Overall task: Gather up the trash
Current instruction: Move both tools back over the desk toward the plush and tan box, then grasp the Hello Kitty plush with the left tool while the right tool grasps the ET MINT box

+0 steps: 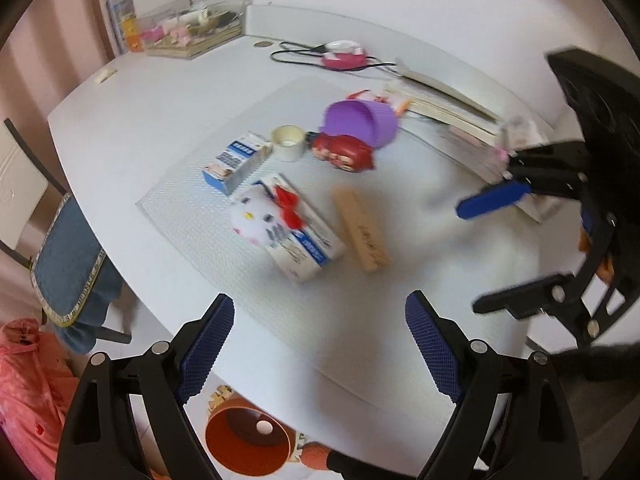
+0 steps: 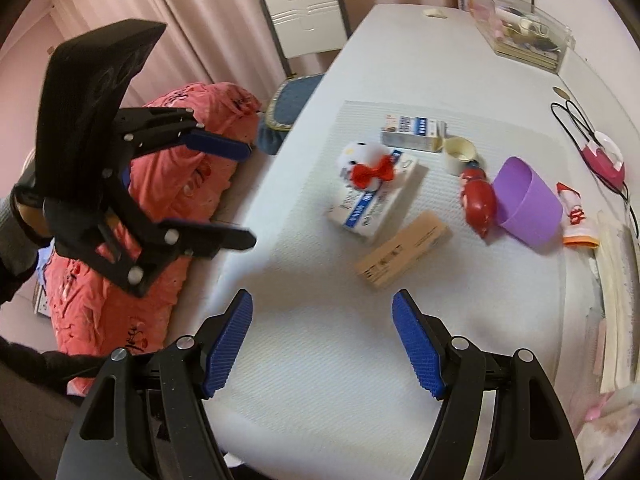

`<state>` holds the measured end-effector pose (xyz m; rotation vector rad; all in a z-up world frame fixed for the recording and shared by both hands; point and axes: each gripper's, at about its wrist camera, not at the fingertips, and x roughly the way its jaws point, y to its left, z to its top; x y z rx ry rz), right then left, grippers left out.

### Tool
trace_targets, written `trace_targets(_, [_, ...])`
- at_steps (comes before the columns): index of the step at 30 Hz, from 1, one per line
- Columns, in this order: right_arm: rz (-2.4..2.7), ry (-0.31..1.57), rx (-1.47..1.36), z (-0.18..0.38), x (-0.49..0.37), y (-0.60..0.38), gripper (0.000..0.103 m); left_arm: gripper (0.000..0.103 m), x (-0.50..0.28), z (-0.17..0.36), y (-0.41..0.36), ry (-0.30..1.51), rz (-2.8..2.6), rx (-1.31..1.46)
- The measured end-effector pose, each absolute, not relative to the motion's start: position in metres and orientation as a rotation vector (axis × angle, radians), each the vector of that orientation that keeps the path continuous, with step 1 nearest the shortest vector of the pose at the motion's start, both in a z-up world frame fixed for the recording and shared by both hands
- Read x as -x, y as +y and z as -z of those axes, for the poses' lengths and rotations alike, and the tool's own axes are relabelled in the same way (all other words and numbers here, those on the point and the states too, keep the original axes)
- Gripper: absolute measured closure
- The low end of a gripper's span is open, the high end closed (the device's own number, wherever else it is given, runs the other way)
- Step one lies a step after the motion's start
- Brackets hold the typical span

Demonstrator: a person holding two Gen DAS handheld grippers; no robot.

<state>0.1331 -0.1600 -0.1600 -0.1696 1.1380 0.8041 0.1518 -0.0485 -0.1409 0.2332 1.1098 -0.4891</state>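
Several items lie on a textured mat on the white table: a tan carton, a white-and-blue box with a white plush cat head on it, a smaller blue-and-white box, a tape roll, a red toy, a tipped purple cup and a wrapper. My left gripper hangs open and empty over the mat's near edge. My right gripper is open and empty, short of the tan carton.
An orange bin stands on the floor under the table's near edge. A pink bag and a chair with a blue cushion are beside the table. Stacked books, a clear storage box and a pink mirror with a cable line the far side.
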Motion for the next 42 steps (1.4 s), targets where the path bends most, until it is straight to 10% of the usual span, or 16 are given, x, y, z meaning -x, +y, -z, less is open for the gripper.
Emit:
trace_targets(23, [-0.603,1.193,0.141,0.244,-0.184,-0.136,0.031,0.018,-0.260,0.194,-0.038,1.149,0.592,-0.250])
trace_targets(26, [-0.575,1.166,0.164,0.243,-0.183,-0.134,0.040,0.043,-0.262,0.193,-0.039,1.152,0.639,-0.211])
trace_targets(42, [-0.641,1.164,0.195,0.241,-0.185,-0.139,0.073,0.059,-0.239,0.189,-0.038,1.143,0.647,-0.165])
